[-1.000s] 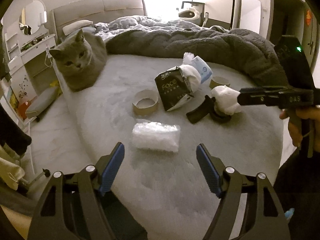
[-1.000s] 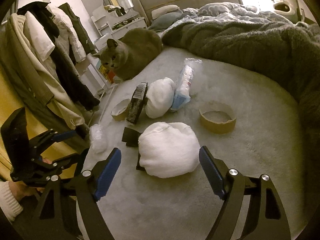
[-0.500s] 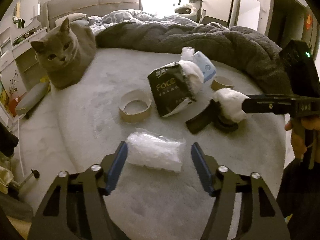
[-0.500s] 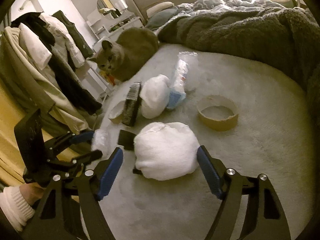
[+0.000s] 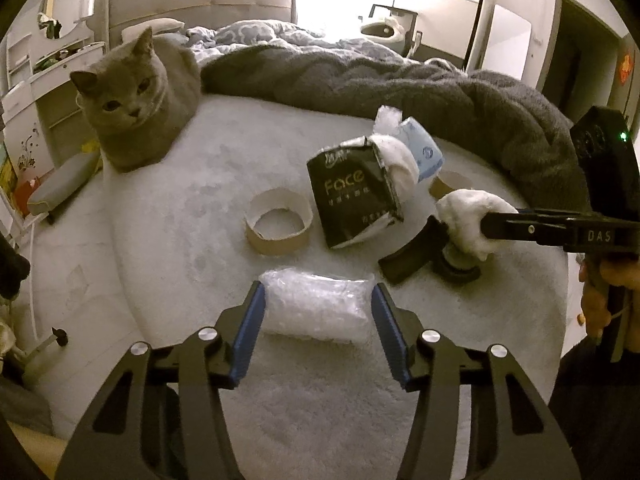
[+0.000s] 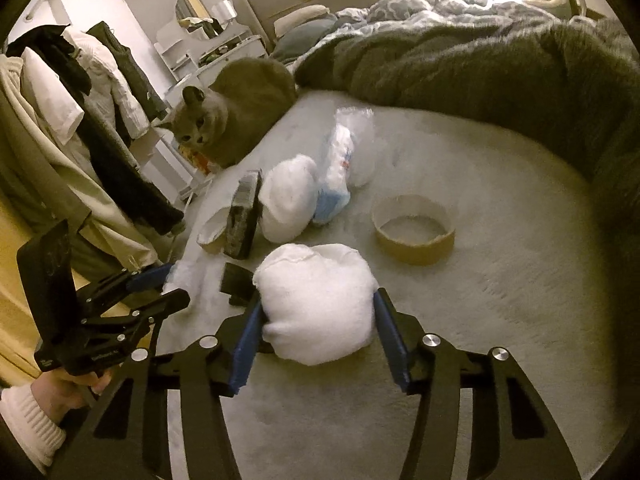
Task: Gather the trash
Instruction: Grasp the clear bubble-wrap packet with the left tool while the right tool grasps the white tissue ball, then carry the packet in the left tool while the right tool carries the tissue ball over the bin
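Trash lies on a pale fleece bed (image 5: 180,200). A clear plastic bag (image 5: 316,310) rests between the blue pads of my left gripper (image 5: 316,300); the jaws are closing and both pads touch the bag's ends. My right gripper (image 6: 318,308) is closing on a white fluffy wad (image 6: 316,300), whose sides its pads press in. That wad sits on a black object (image 5: 408,256). Further back lie a black "Face" tissue pack (image 5: 352,192), a blue-white pack (image 5: 424,152) and two cardboard tape rings (image 5: 276,224) (image 6: 414,232).
A grey cat (image 5: 136,96) sits on the bed's far left, looking this way. A dark fuzzy blanket (image 5: 400,88) is heaped along the back and right. Clothes (image 6: 80,100) hang beside the bed, and its edge drops off at the left.
Both grippers' jaws have narrowed. The left one moved forward until the plastic bag lay between its pads; the right one closed in on the white wad where it lies.
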Motion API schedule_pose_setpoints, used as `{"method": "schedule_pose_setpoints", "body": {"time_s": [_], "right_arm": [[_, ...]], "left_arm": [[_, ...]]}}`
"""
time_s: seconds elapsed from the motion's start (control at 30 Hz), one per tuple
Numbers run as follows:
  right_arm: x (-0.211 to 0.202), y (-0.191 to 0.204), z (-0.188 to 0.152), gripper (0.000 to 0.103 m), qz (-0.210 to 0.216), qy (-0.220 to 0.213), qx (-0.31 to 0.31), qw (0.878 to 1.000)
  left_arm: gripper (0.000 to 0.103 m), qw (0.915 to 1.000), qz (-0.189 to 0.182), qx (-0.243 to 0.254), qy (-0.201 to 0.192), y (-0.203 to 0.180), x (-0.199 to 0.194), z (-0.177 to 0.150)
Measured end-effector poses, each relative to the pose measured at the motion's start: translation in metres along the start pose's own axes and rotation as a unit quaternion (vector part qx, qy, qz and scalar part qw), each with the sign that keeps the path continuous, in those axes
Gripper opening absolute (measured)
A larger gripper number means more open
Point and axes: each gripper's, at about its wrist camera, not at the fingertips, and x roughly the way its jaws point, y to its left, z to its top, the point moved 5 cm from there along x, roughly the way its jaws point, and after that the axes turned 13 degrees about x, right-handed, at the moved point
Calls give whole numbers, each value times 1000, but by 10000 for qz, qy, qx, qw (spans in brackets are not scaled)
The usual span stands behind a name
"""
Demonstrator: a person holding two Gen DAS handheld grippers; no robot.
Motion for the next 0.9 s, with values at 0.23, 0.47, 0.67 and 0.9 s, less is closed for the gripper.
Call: {"method": "schedule_pose_setpoints", "body": {"time_s": [0.23, 0.47, 0.67, 0.9], "right_arm": [[-18, 12, 9, 54, -197, -297, -149, 9993], [-27, 29, 15, 54, -203, -462, -238, 9984], [-25, 56, 10, 54, -52, -433, -416, 9982], [-10, 106, 3, 54, 272, -286, -667, 9970]], "left_arm": [[57, 9993, 44, -276, -245, 8, -17, 3], [57, 9968, 336, -624, -365, 28, -39, 1], [57, 9931, 696, -898, -285, 50, -55, -15], [57, 9858, 1092, -1278, -17, 91, -70, -48]]}}
